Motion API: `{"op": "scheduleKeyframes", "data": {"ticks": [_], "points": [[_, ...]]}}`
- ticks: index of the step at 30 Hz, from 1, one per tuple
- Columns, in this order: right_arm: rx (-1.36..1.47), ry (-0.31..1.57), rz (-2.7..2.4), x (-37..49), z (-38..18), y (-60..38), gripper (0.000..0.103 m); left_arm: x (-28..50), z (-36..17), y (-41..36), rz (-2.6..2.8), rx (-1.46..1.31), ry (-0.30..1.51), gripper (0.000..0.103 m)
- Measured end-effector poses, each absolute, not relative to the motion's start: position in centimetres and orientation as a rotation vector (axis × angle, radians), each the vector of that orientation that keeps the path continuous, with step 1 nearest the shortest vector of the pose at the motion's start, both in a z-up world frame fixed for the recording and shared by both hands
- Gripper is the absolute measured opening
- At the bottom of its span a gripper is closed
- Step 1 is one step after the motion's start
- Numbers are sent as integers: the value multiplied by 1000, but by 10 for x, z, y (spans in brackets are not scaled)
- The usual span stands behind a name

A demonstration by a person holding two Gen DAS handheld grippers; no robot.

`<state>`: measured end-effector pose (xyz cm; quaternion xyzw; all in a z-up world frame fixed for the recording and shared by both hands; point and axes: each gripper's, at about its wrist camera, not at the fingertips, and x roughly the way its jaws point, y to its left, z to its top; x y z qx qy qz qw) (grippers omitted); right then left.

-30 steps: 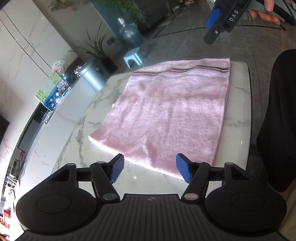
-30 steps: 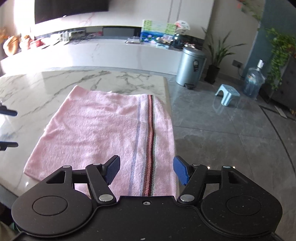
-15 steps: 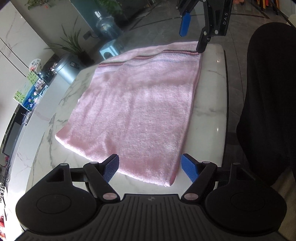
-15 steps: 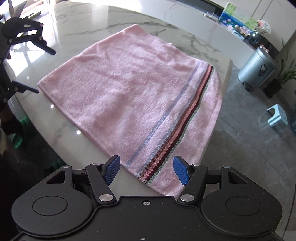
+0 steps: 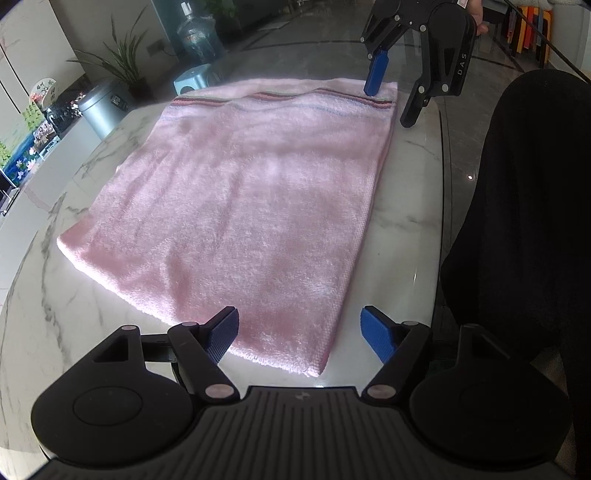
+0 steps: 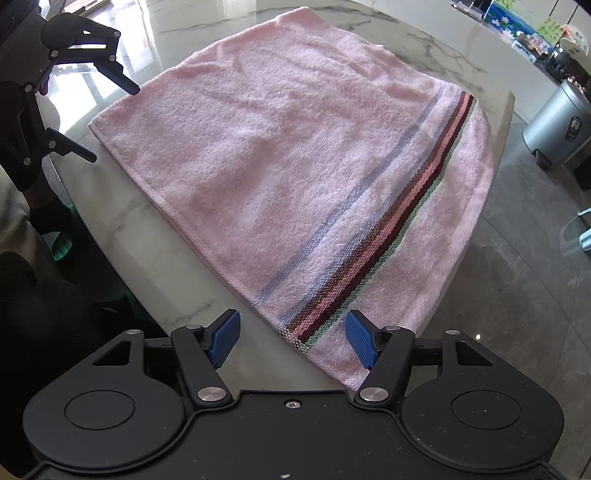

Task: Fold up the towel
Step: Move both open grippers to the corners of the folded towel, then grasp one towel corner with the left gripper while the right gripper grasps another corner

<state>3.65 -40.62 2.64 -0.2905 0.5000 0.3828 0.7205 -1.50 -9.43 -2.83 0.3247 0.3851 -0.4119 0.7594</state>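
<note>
A pink towel (image 5: pixel 243 206) with a striped band at one end lies flat on the white marble table (image 5: pixel 406 206). It also shows in the right wrist view (image 6: pixel 295 155), the striped band (image 6: pixel 369 243) nearest. My left gripper (image 5: pixel 299 332) is open and empty, its fingers straddling the towel's plain near corner. My right gripper (image 6: pixel 291 338) is open and empty, over the striped corner. It shows in the left wrist view (image 5: pixel 391 96) at the towel's far right corner. The left gripper shows at the right wrist view's far left (image 6: pixel 110 122).
The table edge runs close along the towel's right side (image 5: pixel 437 229). A black-clothed leg (image 5: pixel 524 221) is beside it. On the floor beyond stand a grey bin (image 5: pixel 101 105), a light blue stool (image 5: pixel 194 79), a water bottle (image 5: pixel 195 35) and a plant (image 5: pixel 122 66).
Both grippers have come down closer to the towel's corners on the near long edge. The right gripper now hangs at the striped corner. Both stay open.
</note>
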Motion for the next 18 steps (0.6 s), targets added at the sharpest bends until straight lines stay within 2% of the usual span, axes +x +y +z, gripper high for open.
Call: {"op": "scheduleKeyframes", "data": {"ticks": [7,12,14,16,18], "points": [[-646,1121,861,41,25,-407,62,-2,-32,-85,-931,595,898,71],[-652,1127,866,43,25,-407,61,2,-31,-81,-932,575,906,65],[-657,1127,864,44,26,-408,58,3,-30,-82,-928,582,910,63],[-665,1126,860,46,27,-408,48,6,-29,-84,-918,585,932,62],[-674,1128,858,47,28,-408,43,9,-28,-87,-907,593,951,59]]}}
